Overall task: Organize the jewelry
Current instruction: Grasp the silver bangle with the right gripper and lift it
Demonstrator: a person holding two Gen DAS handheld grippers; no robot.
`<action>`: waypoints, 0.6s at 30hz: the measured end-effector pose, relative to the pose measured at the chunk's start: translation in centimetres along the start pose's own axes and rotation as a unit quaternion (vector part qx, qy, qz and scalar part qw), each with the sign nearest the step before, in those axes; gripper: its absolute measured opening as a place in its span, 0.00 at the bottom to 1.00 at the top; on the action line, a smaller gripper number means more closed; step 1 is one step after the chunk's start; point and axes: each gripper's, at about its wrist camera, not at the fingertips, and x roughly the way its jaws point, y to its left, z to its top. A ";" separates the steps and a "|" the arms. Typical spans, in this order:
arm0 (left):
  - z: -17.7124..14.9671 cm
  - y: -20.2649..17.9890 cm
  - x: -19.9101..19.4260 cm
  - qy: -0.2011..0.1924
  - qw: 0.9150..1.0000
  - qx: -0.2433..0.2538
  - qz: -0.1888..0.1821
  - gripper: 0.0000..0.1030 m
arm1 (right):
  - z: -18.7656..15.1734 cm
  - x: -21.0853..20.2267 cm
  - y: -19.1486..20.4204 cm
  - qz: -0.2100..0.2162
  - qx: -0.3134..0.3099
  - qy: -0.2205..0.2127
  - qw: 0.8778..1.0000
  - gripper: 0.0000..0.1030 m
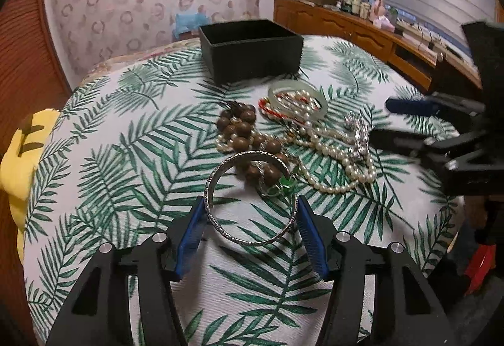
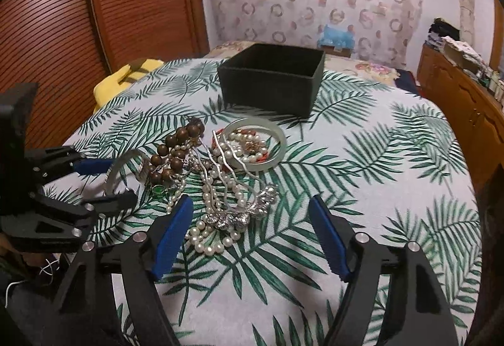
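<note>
The left claw (image 1: 250, 209) has its blue pads on either side of an engraved silver bangle (image 1: 249, 198), touching its rim left and right. Whether the bangle is lifted or resting on the leaf-print tabletop (image 1: 126, 141) cannot be told; a shadow lies beneath it. In the right wrist view the same bangle (image 2: 118, 168) shows only as a partial arc between the left claw's fingers, one of which covers its near edge.

The right claw (image 2: 252, 210) is spread wide and holds nothing, hovering just before the jewelry heap. In the left view it enters from the right edge, blurred and partly cut off.

The heap sits near the middle of the tabletop: a pearl necklace (image 2: 214, 207), a brown wooden bead bracelet (image 1: 242, 128), a pale jade bangle (image 2: 255, 143) and a sparkly silver piece (image 2: 242, 213) lying over the pearls. The strands are tangled, so where one ends is hard to make out. A small green stone (image 1: 285, 182) peeks out beside the silver bangle.

Behind the heap stands an open black box (image 1: 250, 48); its floor is hidden by the near wall.
</note>
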 end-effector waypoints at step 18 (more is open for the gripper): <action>1.4 2.6 -2.0 -0.045 0.998 -0.035 0.012 0.53 | 1.4 4.3 0.5 0.019 -0.017 0.058 0.998 0.69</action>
